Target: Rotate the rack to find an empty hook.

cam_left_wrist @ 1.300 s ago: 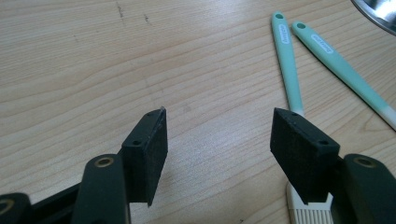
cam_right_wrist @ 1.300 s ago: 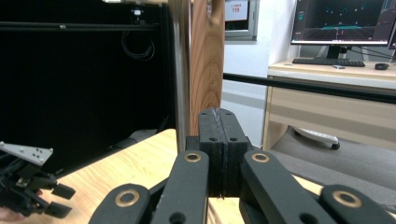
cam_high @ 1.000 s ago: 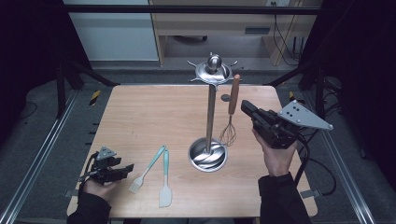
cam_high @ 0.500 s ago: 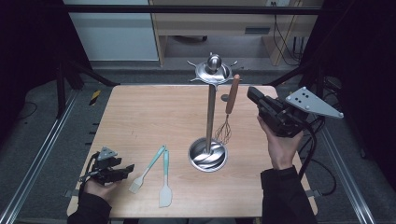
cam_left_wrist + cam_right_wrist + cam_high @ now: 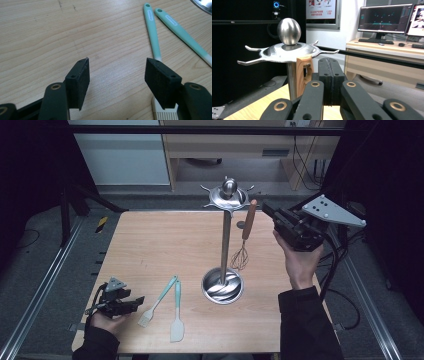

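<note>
At the bench's (image 5: 150, 245) near edge, about seven o'clock, the left tool (image 5: 131, 303) rested low in the person's hand, its jaws standing wide apart with nothing between them. Just beyond it, toward six o'clock, lay a teal-handled spatula (image 5: 176, 312) and a teal-handled slotted turner (image 5: 156, 302), handles nearly touching, the turner's pale head just beside the left tool's right jaw in the left gripper view.

Past them, near the bench's centre, stood the steel utensil stand (image 5: 226, 235), round base on the wood and hooked crown on top. A wooden-handled whisk (image 5: 245, 237) hung from a hook on its three o'clock side, wire head clear of the base.

Farthest off, at about two o'clock, the right tool (image 5: 270, 212) was held level with the whisk's handle top and near it, jaws pressed together on nothing.

The hanging looked complete. Done well, the step in hand called for drawing the right tool straight away from the handle without brushing it, so the whisk would not swing off its hook, then bringing the left tool onto the turner's handle.

Against the frame a second earlier, the right tool had risen and moved toward the far edge; the left tool, whisk and the two bench utensils lay unchanged.
</note>
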